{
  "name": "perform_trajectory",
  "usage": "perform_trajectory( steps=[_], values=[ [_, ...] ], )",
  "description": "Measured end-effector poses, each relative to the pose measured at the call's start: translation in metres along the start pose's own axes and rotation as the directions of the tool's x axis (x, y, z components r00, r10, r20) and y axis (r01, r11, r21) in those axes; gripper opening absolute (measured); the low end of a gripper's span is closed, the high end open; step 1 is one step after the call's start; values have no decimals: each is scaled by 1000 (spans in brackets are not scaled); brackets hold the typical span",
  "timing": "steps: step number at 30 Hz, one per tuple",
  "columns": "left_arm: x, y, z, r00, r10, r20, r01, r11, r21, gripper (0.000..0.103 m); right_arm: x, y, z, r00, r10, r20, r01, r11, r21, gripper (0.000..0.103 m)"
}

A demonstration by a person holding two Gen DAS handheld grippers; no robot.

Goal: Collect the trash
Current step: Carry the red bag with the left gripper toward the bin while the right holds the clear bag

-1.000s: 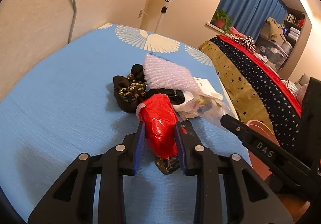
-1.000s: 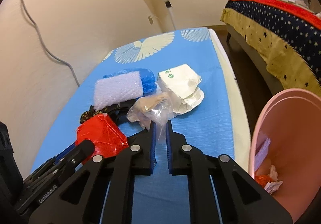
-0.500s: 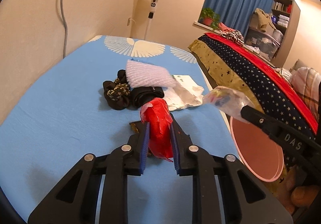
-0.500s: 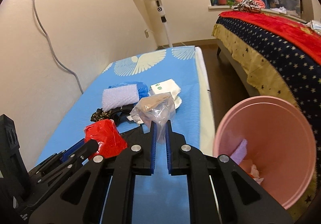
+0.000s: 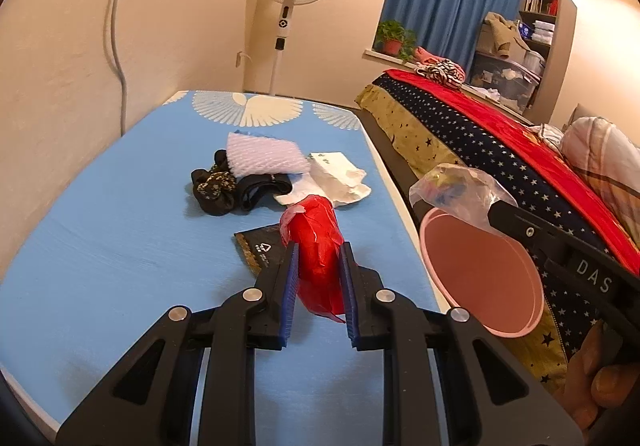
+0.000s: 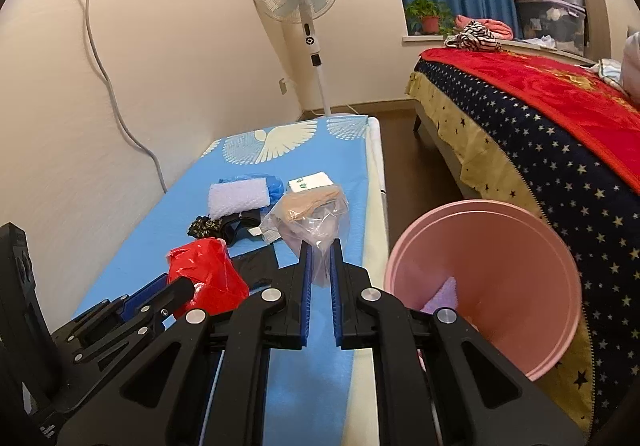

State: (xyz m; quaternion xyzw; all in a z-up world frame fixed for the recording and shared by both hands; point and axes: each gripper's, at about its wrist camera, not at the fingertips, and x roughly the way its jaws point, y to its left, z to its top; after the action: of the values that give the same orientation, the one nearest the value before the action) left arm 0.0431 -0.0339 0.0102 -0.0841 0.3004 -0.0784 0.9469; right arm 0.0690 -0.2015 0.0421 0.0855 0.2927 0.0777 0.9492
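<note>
Both tongs have lifted off the blue mattress (image 5: 100,246) toward the round pink plastic bin (image 6: 520,286) at lower right. Left tongs (image 5: 318,266) clamp a crumpled red plastic bag (image 5: 316,242), centre frame; right tongs (image 6: 320,266) pinch a clear crinkled plastic bag (image 6: 312,218) (something tan inside), just left of the bin's rim. White bubble wrap (image 5: 264,158), dark cloth and white paper lie further up the mattress

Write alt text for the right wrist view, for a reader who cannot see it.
The right tongs pinch a crumpled clear plastic bag above a blue mat, beside a pink bin on the right. At lower left the left tongs hold a red wrapper; more trash lies on the mat behind.
</note>
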Motion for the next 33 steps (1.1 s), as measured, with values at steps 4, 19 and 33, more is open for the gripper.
perform_trajectory(
  steps=[4, 19, 33],
  values=[
    [-5, -6, 1, 1000, -9, 11, 9, 1000, 9, 20, -7, -5, -2, 1000, -19, 4, 19, 1000, -1, 9],
    [-3, -20, 1, 999, -33, 17, 33, 999, 31, 20, -19, -32, 0, 996, -87, 30, 85, 995, 59, 9],
    [12, -32, 3, 998, -66, 12, 65, 997, 38, 20, -17, -45, 2, 988, -146, 40, 143, 987, 79, 9]
  ],
)
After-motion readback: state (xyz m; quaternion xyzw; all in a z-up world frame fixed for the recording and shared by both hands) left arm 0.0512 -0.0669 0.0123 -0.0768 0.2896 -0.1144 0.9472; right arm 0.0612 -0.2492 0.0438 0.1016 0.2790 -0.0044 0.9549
